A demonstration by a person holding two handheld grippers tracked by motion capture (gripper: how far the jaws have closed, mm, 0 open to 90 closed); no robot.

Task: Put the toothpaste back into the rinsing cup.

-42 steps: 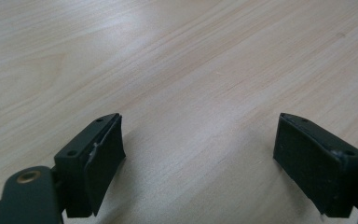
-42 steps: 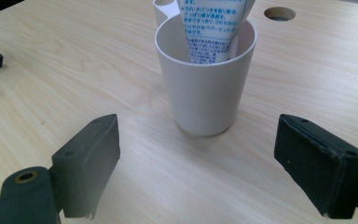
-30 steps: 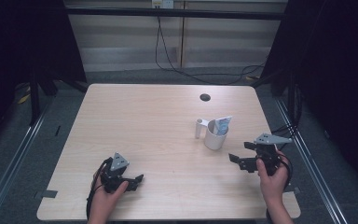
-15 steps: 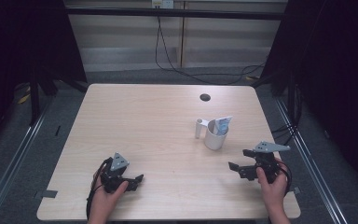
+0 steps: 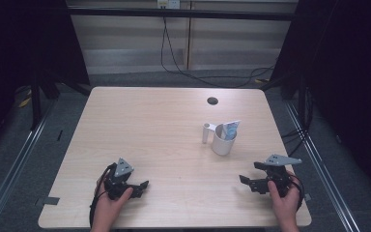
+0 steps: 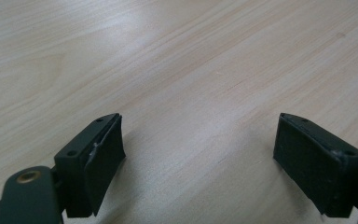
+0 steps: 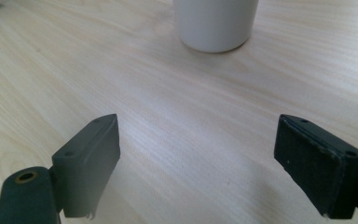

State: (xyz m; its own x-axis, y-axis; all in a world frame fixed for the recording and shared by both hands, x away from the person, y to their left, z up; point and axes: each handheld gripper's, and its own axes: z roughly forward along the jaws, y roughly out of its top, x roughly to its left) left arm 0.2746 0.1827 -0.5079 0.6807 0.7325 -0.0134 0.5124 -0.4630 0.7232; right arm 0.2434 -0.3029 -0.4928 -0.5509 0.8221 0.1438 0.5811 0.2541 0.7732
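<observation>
Your left gripper (image 5: pixel 137 186) and right gripper (image 5: pixel 249 181) (both released) rest on the pale wooden table (image 5: pixel 140 125); the white ceramic cup (image 5: pixel 221 143) stands far of the right one.

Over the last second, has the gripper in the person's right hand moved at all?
Yes. The right gripper has drawn back toward the table's near edge, away from the white cup, which stayed put.

White cup (image 5: pixel 221 144); pale wood-grain table (image 5: pixel 145 125); black grippers, grey plates.
</observation>
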